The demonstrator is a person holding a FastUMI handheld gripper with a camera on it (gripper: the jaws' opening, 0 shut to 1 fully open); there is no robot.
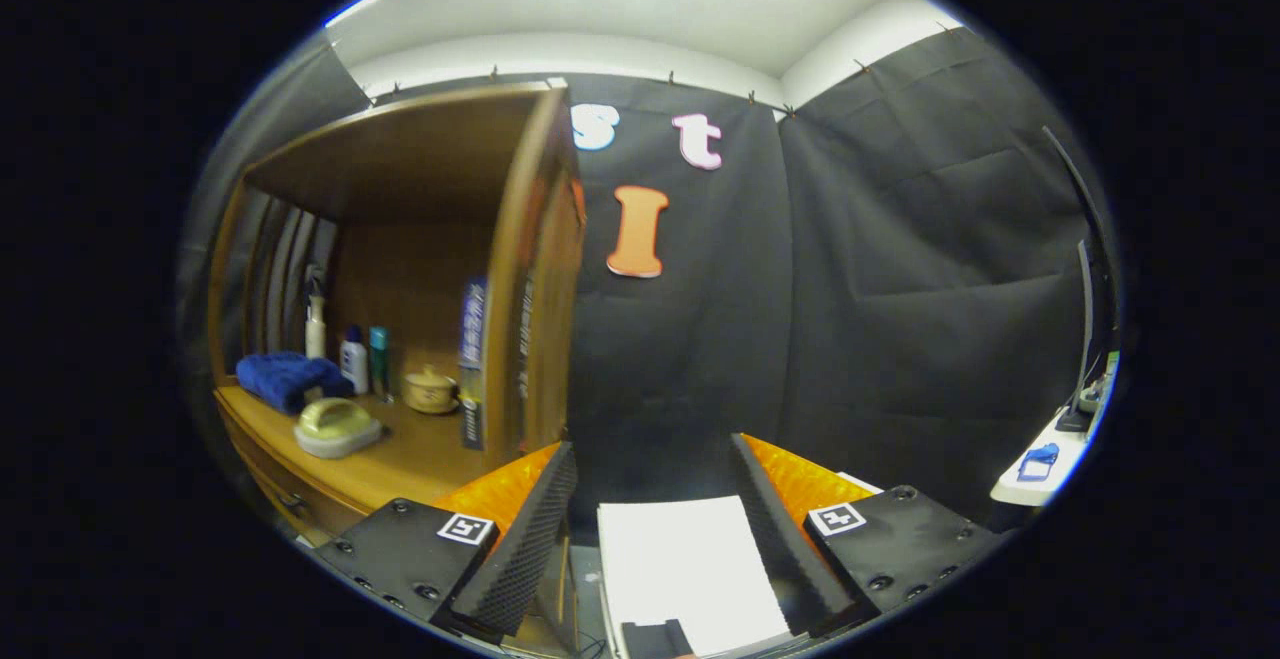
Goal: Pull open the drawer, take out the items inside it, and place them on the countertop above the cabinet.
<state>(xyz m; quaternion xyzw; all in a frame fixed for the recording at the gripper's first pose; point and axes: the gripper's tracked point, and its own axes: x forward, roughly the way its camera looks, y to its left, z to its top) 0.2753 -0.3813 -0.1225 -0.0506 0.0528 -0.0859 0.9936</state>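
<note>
Gripper [650,529]: fingers spread, holding nothing, right of wooden cabinet [530,269]; countertop [400,459] carries towel, bottles, jar; drawer [290,499] front appears closed—stage undeterminable.

The gripper [650,469] points forward with its two fingers spread wide apart. The left finger [525,529] and the right finger [775,529] angle outward from base to tip. Nothing is gripped between them; both inner pads stand free of contact.
</note>
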